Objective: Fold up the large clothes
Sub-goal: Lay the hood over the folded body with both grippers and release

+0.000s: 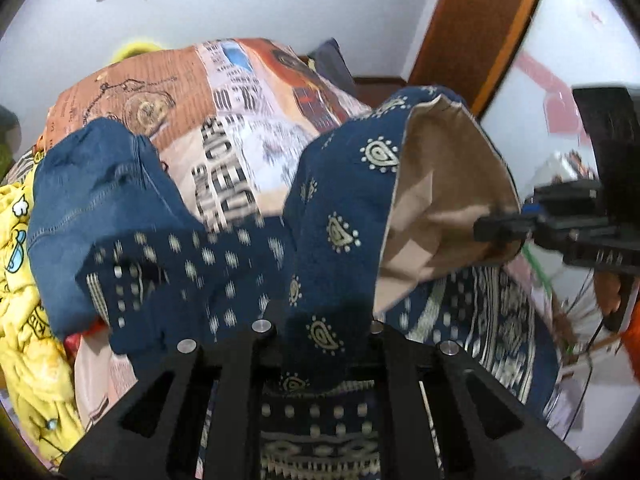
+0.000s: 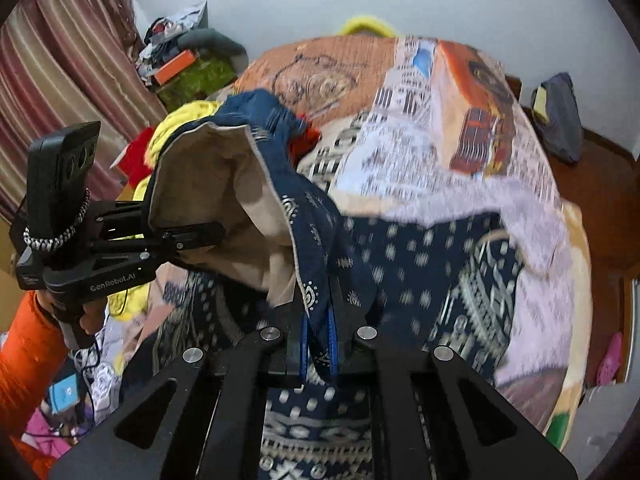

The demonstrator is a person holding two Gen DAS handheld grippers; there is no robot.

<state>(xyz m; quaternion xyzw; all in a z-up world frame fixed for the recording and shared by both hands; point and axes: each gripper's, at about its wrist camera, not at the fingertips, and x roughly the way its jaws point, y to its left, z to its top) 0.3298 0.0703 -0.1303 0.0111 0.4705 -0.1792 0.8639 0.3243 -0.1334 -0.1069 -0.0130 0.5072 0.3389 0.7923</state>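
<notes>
A navy garment with cream paisley prints and a beige inner side (image 1: 340, 200) hangs lifted over the bed. In the left wrist view my left gripper (image 1: 324, 328) is shut on a fold of it, and the cloth drapes over the fingertips and hides them. My right gripper (image 1: 490, 229) comes in from the right, pinching the beige edge. In the right wrist view my right gripper (image 2: 318, 344) is shut on the garment's navy edge (image 2: 312, 240) between its blue pads. The left gripper (image 2: 218, 234) grips the beige side at the left. The rest of the garment (image 2: 420, 264) trails on the bed.
A bed with a printed orange and white sheet (image 1: 224, 92) lies below. Blue jeans (image 1: 92, 200) and a yellow cartoon blanket (image 1: 24, 280) lie at the left. A striped curtain (image 2: 68, 60), clutter, a wooden door frame (image 1: 480, 20) and an orange sleeve (image 2: 28, 352) surround it.
</notes>
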